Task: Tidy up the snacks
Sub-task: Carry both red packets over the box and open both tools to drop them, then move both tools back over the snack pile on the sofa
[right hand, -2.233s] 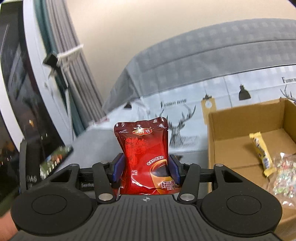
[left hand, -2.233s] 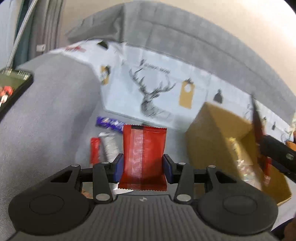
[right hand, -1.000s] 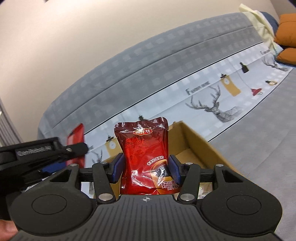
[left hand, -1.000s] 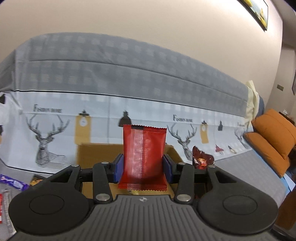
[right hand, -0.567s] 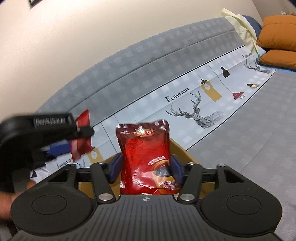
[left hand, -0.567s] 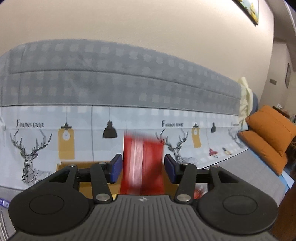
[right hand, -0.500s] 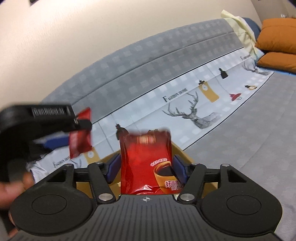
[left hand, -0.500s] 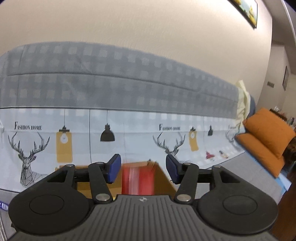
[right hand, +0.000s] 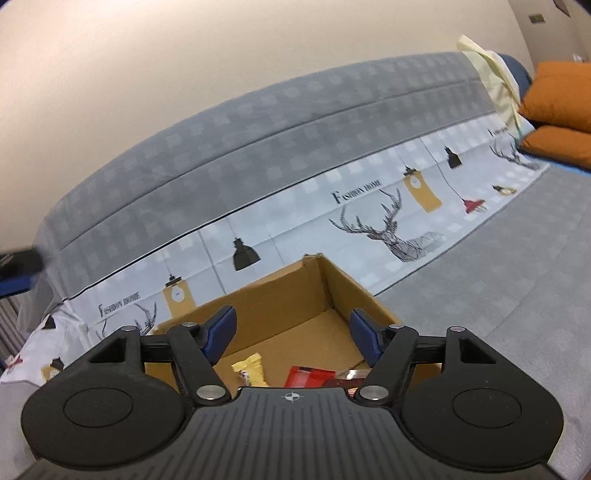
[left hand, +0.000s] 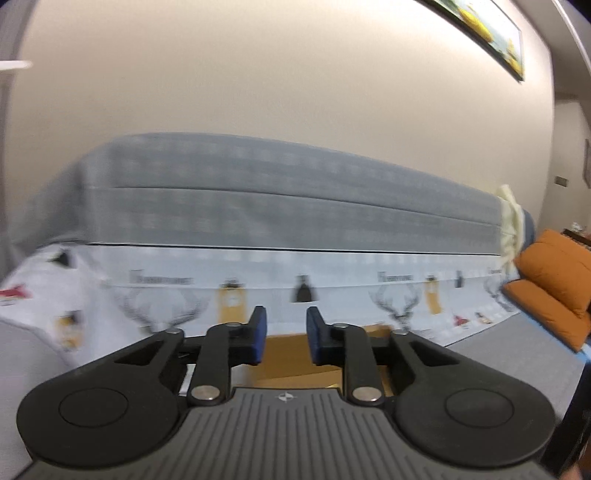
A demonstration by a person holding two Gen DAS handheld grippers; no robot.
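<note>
Hovering above an open cardboard box (right hand: 295, 295), the right tongs (right hand: 293, 332) are seen spread wide, with nothing held between the blue pads (right hand: 221, 326). The box is set on a grey sofa seat (right hand: 498, 280), against a backrest that is draped with a pale cover printed with deer heads, lamps and lettering (right hand: 384, 221). Inside the box, three snacks are visible just past the body of the right tongs: a yellow wrapped snack (right hand: 249, 373) lying on the cardboard floor, a red packet (right hand: 308, 376) to its right, and a darker red pouch (right hand: 352, 376) beside that, most of it hidden by the tool. Whether the two red items are touching cannot be told. In the left wrist view, which is blurred, the left tongs (left hand: 284, 336) are shown with a narrow gap between their blue pads (left hand: 258, 334), and nothing is gripped in that gap. A strip of the same cardboard box (left hand: 288, 354) is seen beyond and below those pads, its contents out of sight from this angle. The grey quilted upper part of the backrest (left hand: 277, 206) is spread across both views under a plain beige wall (left hand: 258, 74). Orange cushions (left hand: 554, 280) are stacked at the far right end of the sofa, next to a pale yellow cloth (left hand: 511, 218) hung over the backrest. A framed picture (left hand: 484, 29) is partly seen high on the wall.
</note>
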